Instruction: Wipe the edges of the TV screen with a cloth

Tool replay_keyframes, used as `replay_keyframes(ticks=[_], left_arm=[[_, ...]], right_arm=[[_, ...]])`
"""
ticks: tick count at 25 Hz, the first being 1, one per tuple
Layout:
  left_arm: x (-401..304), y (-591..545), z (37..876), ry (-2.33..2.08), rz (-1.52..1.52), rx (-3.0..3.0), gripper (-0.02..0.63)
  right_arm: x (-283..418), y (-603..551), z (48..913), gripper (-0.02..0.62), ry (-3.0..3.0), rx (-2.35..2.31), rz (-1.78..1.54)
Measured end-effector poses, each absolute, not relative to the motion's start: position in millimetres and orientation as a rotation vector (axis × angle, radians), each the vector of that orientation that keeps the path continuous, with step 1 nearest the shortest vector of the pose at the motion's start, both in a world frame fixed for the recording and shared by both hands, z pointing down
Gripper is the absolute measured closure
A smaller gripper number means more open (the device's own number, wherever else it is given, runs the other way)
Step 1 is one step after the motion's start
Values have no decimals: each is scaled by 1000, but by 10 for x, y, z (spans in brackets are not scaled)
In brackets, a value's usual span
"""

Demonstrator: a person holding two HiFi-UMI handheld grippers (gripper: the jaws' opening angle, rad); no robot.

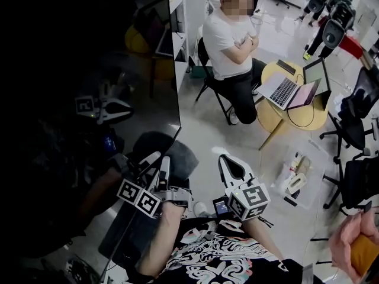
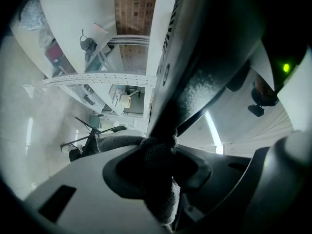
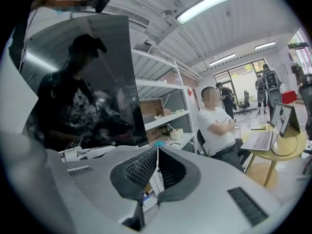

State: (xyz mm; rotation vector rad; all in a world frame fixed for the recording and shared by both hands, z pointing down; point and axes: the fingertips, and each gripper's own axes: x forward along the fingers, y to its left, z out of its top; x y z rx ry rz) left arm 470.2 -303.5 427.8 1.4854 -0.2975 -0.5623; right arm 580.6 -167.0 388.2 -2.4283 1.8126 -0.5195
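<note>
Cloth (image 1: 177, 157) is pinched tight in the left gripper (image 1: 156, 165), pressed against the TV screen's (image 1: 71, 52) lower corner. Right gripper (image 1: 227, 160), beside the screen, is closed on nothing. I guess the long side edge above still needs wiping.

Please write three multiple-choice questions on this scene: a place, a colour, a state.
1. Where is the cloth? A. in the left gripper B. on the round table C. on the floor
2. The shirt of the seated person is: A. black B. white C. red
3. The right gripper's jaws are: A. wide apart B. together, empty C. shut on a laptop
Answers: 1 A, its jaws pinch the cloth at the TV screen's edge; 2 B, it shows white; 3 B, they meet with nothing between.
</note>
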Motion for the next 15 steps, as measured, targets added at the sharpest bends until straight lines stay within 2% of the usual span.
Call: replay_keyframes(ticks=[15], left_arm=[[4990, -3020, 4288, -343, -546, 1525, 468]], right_arm=[[6182, -1769, 3873, 563, 1929, -2353, -489]])
